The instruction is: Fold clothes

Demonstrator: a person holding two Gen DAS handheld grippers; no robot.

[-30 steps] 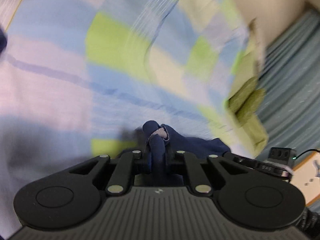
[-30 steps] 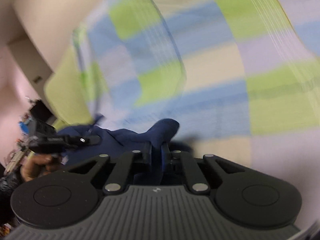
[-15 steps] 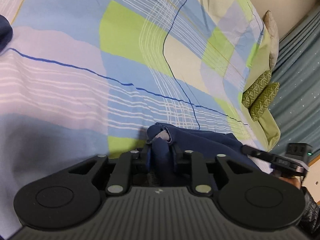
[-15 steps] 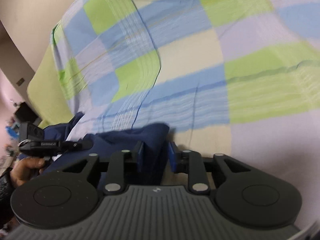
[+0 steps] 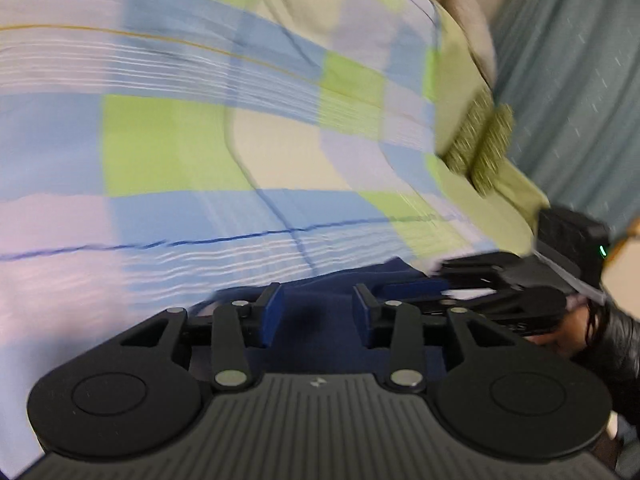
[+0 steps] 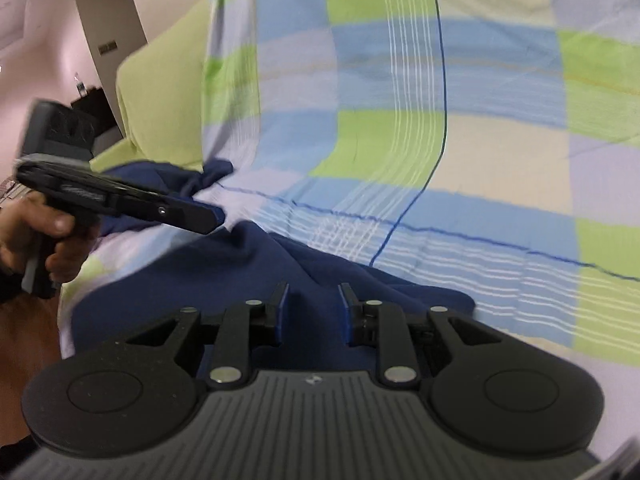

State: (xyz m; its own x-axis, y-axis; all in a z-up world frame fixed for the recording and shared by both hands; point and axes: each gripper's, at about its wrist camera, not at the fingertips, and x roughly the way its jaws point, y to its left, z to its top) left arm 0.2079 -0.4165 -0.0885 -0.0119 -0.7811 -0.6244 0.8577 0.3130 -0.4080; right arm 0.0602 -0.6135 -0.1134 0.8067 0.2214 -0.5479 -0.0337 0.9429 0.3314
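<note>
Where both tools pinched bunched cloth half a second ago, now released. Left gripper (image 5: 318, 314): jaws wide, nothing held, hanging over navy garment (image 5: 320, 332). Garment: lying rumpled on checked bedsheet (image 5: 168, 144) near bed edge. Right gripper (image 6: 312, 312): jaws wide, likewise let go, above same cloth. Judged: carry ended, garment laid down, spreading or regrasp pending.

left wrist view: low and close over the navy garment (image 5: 320, 320), facing across the checked bed (image 5: 200, 140). right wrist view: likewise. both share garment, bed, and the opposite claw.
</note>
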